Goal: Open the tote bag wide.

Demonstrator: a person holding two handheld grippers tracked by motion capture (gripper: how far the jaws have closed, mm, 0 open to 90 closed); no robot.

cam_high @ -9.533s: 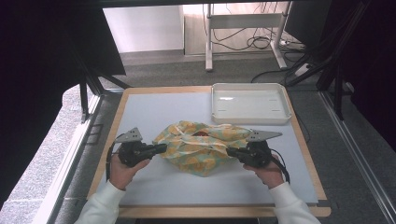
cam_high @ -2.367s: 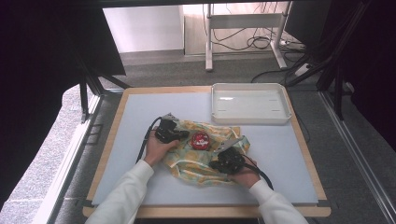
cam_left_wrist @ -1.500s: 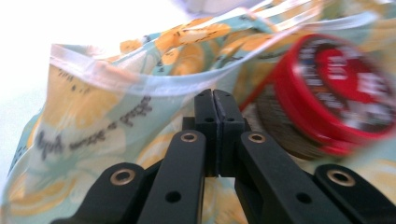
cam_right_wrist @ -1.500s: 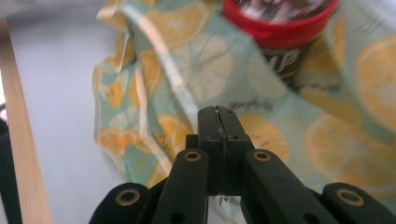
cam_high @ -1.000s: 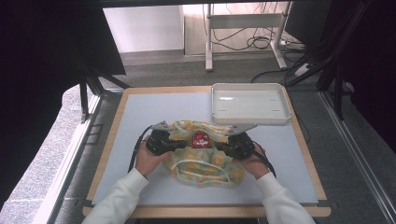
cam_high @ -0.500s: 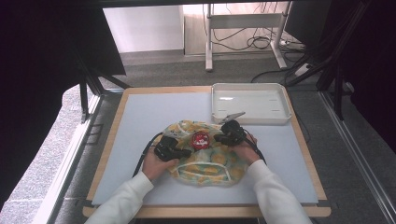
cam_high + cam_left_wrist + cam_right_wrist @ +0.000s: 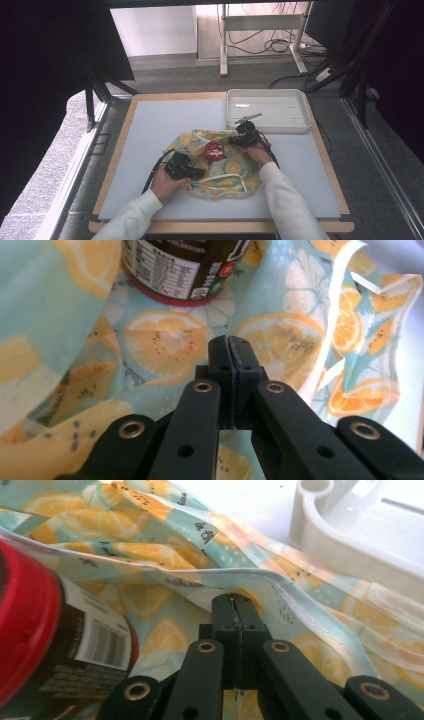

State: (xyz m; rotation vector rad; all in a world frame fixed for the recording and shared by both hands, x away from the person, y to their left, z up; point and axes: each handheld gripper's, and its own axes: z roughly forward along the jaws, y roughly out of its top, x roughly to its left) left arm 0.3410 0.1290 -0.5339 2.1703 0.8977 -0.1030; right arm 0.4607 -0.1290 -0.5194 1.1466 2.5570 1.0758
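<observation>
Two grippers set on a citrus-print cloth — a jar held in its folds.

At the near edge of the cloth (image 7: 220, 170), about 7 o'clock from the jar (image 7: 215, 150), the left gripper (image 7: 231, 347) is seen with jaws pressed together, nothing visibly pinched. At 2 o'clock from the jar, the right gripper (image 7: 234, 605) is likewise closed — whether cloth is caught cannot be told. Farther off, a white tray (image 7: 300, 107) is seen.

Table evenly lit, surroundings dark; close views soft, slightly overexposed.
</observation>
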